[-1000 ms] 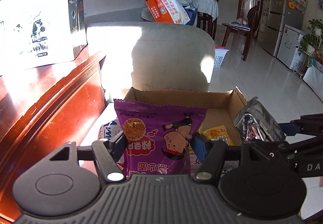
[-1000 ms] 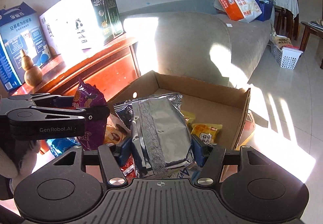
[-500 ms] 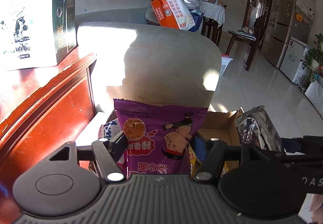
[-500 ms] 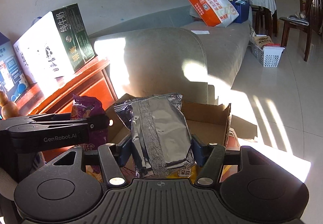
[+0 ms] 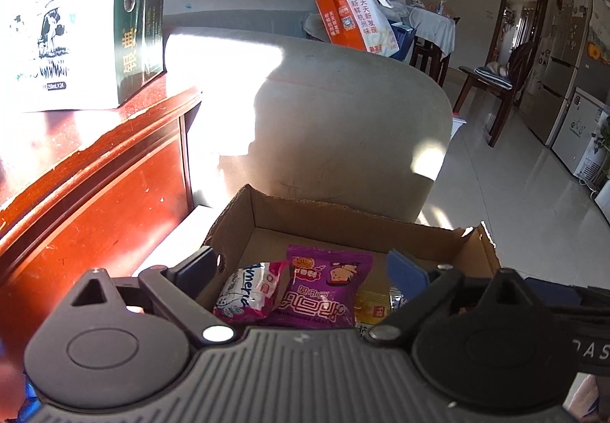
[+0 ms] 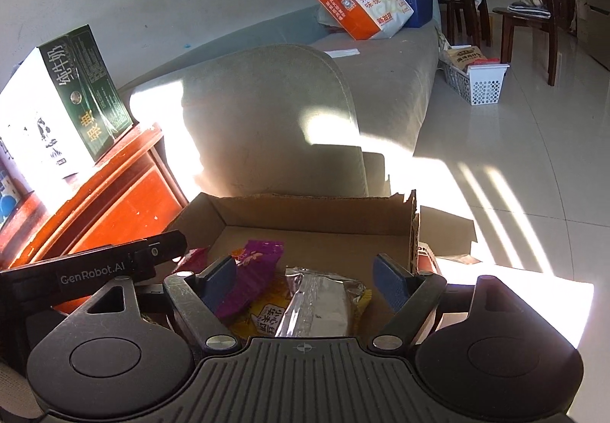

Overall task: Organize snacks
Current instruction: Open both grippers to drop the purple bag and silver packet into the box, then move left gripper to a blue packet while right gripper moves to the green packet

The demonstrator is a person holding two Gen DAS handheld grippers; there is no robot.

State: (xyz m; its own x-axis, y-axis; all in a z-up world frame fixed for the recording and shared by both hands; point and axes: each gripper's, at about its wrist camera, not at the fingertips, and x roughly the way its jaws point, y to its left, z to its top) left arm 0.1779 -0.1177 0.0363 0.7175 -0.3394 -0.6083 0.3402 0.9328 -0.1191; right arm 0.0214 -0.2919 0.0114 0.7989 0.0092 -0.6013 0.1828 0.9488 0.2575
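A shallow cardboard box [image 5: 331, 217] [image 6: 305, 221] sits on the floor in front of a grey sofa. A purple snack packet [image 5: 324, 287] [image 6: 251, 270] lies in it, beside a pink-and-white packet [image 5: 248, 293] and a yellow packet [image 5: 371, 308] [image 6: 263, 312]. A silver foil packet [image 6: 320, 303] lies on the yellow one. My left gripper [image 5: 305, 266] is open and empty above the purple packet. My right gripper [image 6: 309, 280] is open and empty above the silver packet. The left gripper's finger [image 6: 114, 262] shows at the left of the right wrist view.
A red wooden cabinet [image 5: 95, 175] [image 6: 114, 186] stands left of the box with a green-and-white milk carton [image 5: 76, 15] [image 6: 57, 106] on top. The sofa arm [image 5: 343, 125] rises behind the box. An orange bag [image 6: 362, 3] lies on the sofa; a white basket [image 6: 476, 79] stands on the tiled floor.
Both grippers have opened. The purple packet and the silver packet have dropped from the jaws and now lie in the box.
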